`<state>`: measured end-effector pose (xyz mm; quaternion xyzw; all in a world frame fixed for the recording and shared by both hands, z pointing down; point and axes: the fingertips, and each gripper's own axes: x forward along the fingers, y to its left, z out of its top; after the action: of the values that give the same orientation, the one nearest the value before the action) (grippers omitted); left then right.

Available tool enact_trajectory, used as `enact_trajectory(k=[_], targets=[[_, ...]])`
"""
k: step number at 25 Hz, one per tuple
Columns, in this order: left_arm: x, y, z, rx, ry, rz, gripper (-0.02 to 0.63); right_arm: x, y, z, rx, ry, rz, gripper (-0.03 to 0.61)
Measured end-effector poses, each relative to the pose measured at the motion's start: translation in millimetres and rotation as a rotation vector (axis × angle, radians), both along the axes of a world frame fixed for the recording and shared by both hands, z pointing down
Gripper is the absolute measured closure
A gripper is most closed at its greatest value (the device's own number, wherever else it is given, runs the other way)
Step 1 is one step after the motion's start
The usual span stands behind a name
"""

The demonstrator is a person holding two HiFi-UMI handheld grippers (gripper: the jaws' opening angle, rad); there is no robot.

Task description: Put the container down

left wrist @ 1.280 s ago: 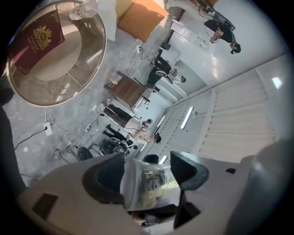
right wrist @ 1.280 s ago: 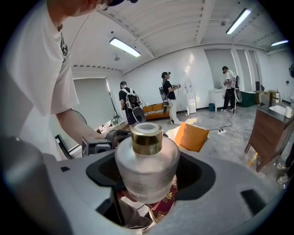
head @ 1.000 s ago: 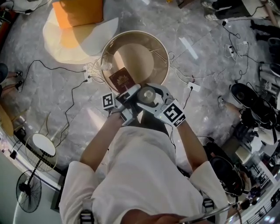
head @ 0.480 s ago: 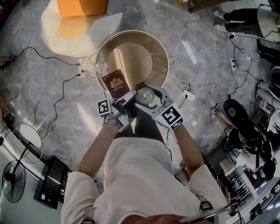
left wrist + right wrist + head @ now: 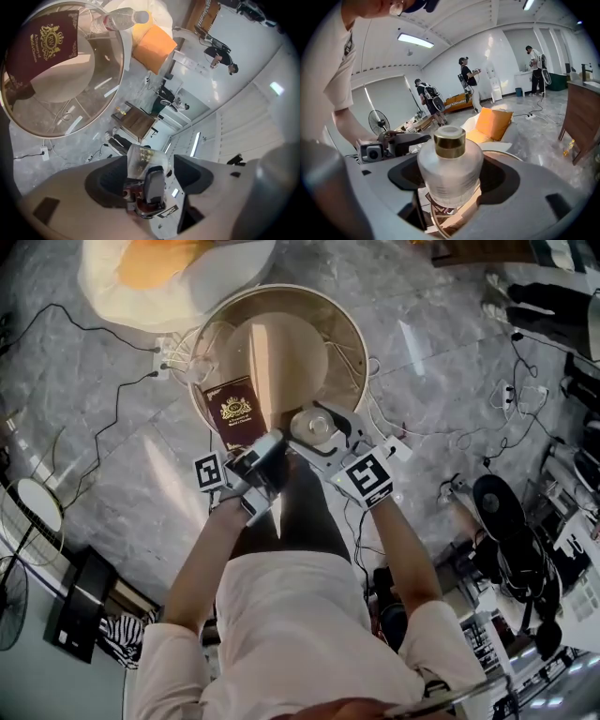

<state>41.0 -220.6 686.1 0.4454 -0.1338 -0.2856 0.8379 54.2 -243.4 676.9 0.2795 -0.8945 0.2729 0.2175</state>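
A frosted glass container [image 5: 450, 168] with a gold cap stands upright between the jaws of my right gripper [image 5: 450, 183], which is shut on it. From above, the container [image 5: 313, 427] hangs at the near rim of a round glass table [image 5: 352, 329]. My left gripper [image 5: 258, 470] is just left of it, above the floor by the table's edge. Its jaws [image 5: 146, 180] are closed on a small translucent piece with gold print; what that piece is I cannot make out. A maroon booklet [image 5: 232, 412] lies on the table's near left part.
A plastic bottle [image 5: 119, 18] lies at the table's far left edge. A white beanbag with an orange cushion [image 5: 178, 268] sits beyond the table. Cables and power strips [image 5: 164, 367] cross the marble floor. Fans [image 5: 23, 507] stand at left, dark gear [image 5: 511, 521] at right.
The head view has swung, so the table sits higher in the picture. Both grippers keep their hold and are slightly nearer the table's near rim.
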Motion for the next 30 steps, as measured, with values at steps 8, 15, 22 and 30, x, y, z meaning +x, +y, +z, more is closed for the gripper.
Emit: enact_trajectory(k=[8,15,22,30], targets=[[12,10,58,-0.023,-0.085,-0.010,0.317,19,-17,89,-0.049,0.030,0.023,0.244],[8,18,105,-0.051,-0.113,-0.045,0.316,29,-24,171,-0.078,0.079,0.053,0.244],[5,21,146,-0.059,-0.145,-0.032,0.318,33,-36,243,-0.092,0.128,0.075,0.245],[6,32,182,-0.104,-0.156,-0.027,0.318,35,-41,313,-0.090,0.208,0.103,0.244]])
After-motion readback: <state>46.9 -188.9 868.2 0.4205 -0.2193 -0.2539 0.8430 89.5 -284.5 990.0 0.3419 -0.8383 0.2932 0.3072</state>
